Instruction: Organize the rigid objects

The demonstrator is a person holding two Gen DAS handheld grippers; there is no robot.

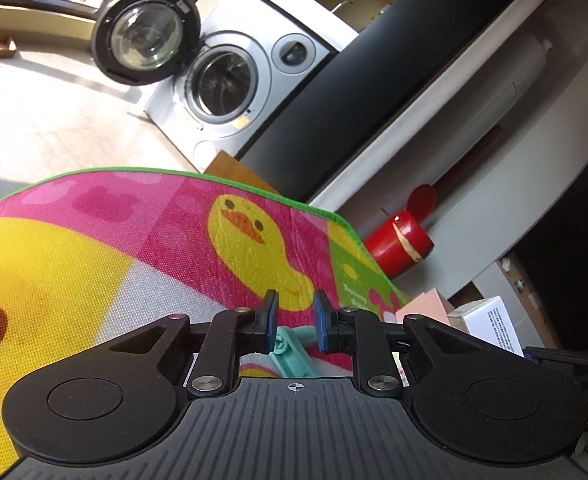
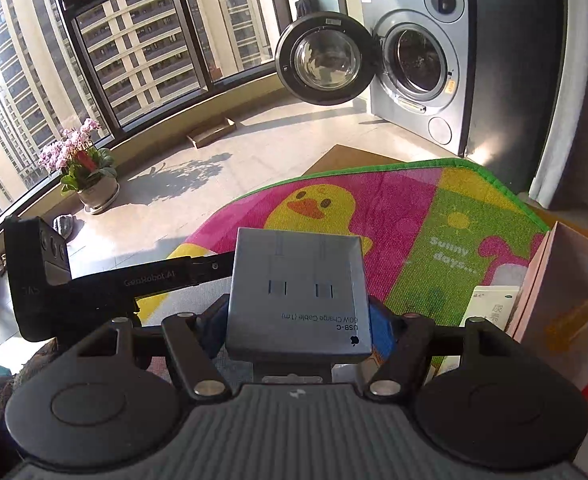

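Right tool grips cable box above mat's green edge; left tool closed, empty.

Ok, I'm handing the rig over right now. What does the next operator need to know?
Left gripper: nearly shut, with a teal plastic piece between its pads, apparently gripped.
Right gripper: shut on the grey USB-C cable box, held above the duck mat.
The pink box stands open at the mat's right edge, with a yellow bottle inside and a white carton beside it.
Left to do: place both held items, probably in the pink box.
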